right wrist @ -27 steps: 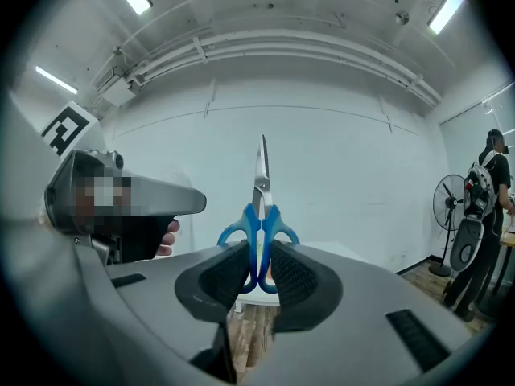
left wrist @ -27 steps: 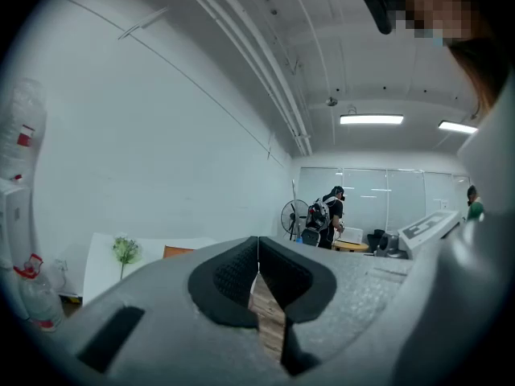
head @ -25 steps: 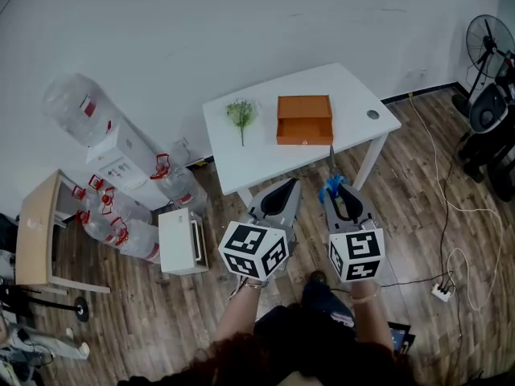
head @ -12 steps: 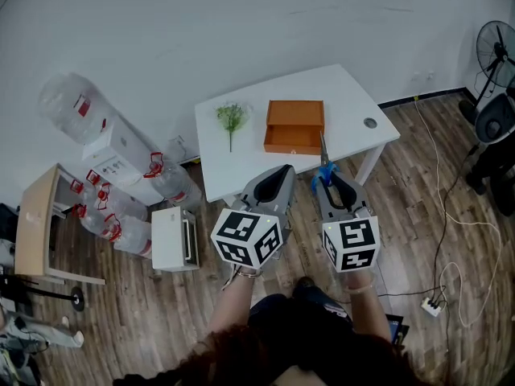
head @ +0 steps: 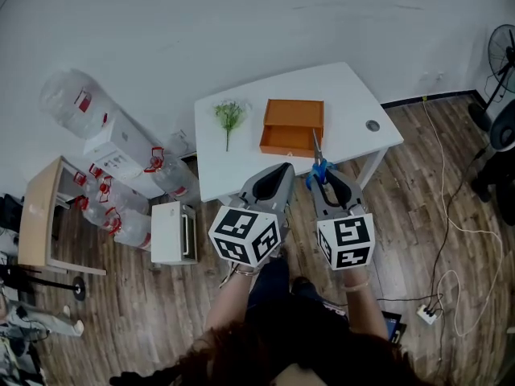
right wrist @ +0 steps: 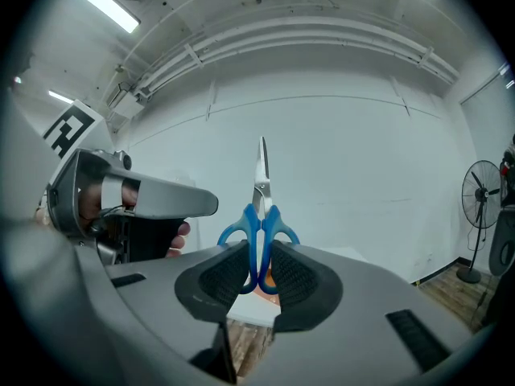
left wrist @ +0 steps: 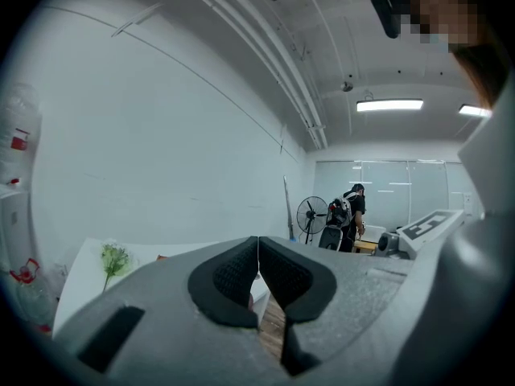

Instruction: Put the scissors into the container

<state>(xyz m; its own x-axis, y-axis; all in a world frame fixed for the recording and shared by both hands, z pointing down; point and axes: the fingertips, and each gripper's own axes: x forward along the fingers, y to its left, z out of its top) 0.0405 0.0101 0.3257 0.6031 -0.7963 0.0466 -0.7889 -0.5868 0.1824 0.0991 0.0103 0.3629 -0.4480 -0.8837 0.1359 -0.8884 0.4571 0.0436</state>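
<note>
My right gripper (head: 322,178) is shut on the blue handles of the scissors (head: 318,165), whose closed blades point forward toward the table. In the right gripper view the scissors (right wrist: 260,215) stand upright between the black pads (right wrist: 221,276), blades up. The orange container (head: 292,126), an open shallow box, sits on the white table (head: 354,111), just beyond the blade tips. My left gripper (head: 278,179) hovers beside the right one at the table's near edge, shut and holding nothing; its pads (left wrist: 237,276) touch in the left gripper view.
A green plant sprig (head: 228,116) lies on the table left of the container. Water bottles (head: 76,103) and a white box (head: 174,233) stand on the wooden floor at left, a wooden stand (head: 36,223) farther left. A fan (head: 500,55) and cables (head: 451,215) are at right.
Both grippers have come closer to the table's near edge. The scissors' tips now reach the container's front side. The grip on the scissors is unchanged.
</note>
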